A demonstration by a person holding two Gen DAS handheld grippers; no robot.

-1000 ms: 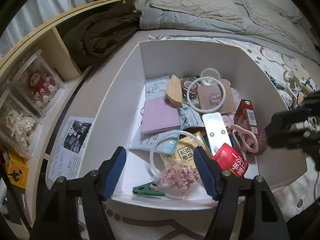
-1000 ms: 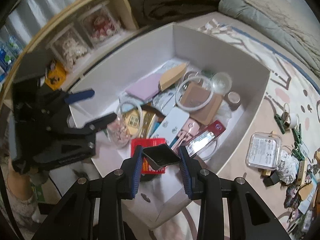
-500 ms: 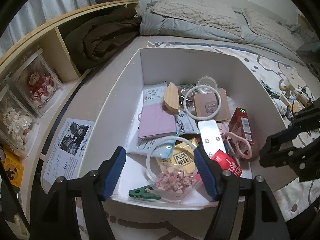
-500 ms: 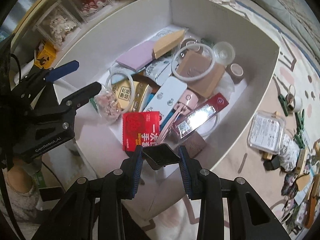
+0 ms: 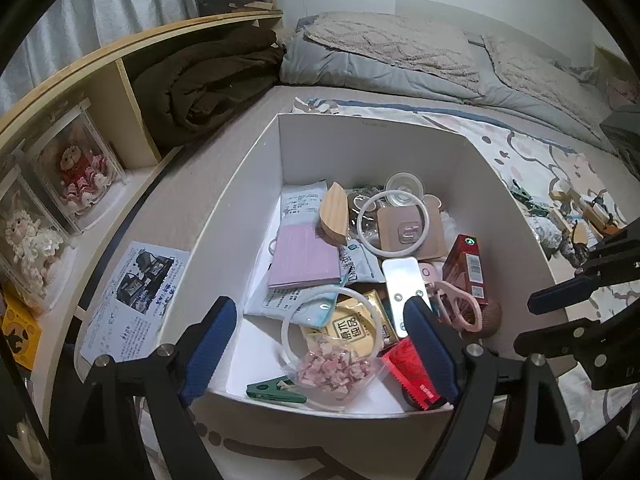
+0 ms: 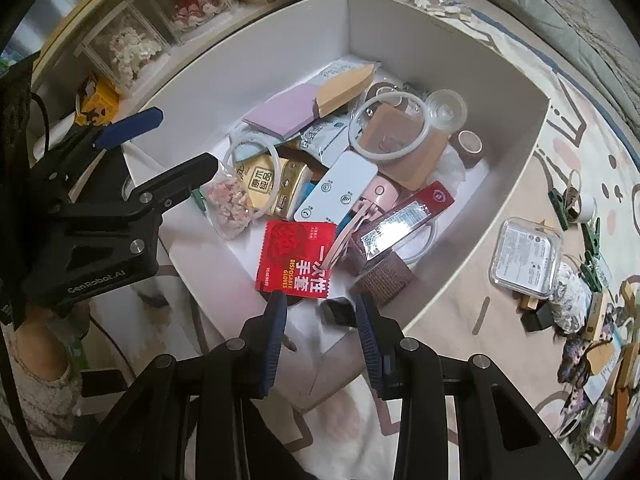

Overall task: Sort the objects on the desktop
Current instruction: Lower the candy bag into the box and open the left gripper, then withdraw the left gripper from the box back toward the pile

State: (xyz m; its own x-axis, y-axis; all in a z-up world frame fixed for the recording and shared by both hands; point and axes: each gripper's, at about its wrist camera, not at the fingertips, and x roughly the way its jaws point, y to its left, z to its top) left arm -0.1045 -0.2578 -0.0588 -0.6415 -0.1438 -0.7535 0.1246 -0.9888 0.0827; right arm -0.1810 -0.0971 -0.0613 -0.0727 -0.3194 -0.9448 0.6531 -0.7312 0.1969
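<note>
Floor: a pale rug (image 5: 540, 168) with drawn shapes lies under everything
Room: a bed (image 5: 400, 52) with a grey quilt is at the back; a wooden shelf (image 5: 132, 76) holds a brown blanket (image 5: 208, 80) and clear doll cases (image 5: 76, 168)
Box: a white box (image 5: 372, 140) sits on the rug, full of small things piled on each other
Still outside: a clear plastic case (image 6: 524, 260) and other bits lie on the rug, well apart from the box
Hard to see: a small dark thing (image 6: 338, 312) is blurry, low between the right gripper (image 6: 320, 300) fingers, close to one finger
Right gripper: fingers a little apart; I cannot tell if they pinch the dark thing
Left gripper (image 5: 318, 312): spread wide over the near end of the box, has just been opening, holds nothing
Pointing: the box runs long from the left gripper toward the bed
Red glove packet (image 6: 298, 256): lies flat in the near corner
White remote (image 6: 340, 190): lies slanted, its long side running from the near corner toward the far one
</note>
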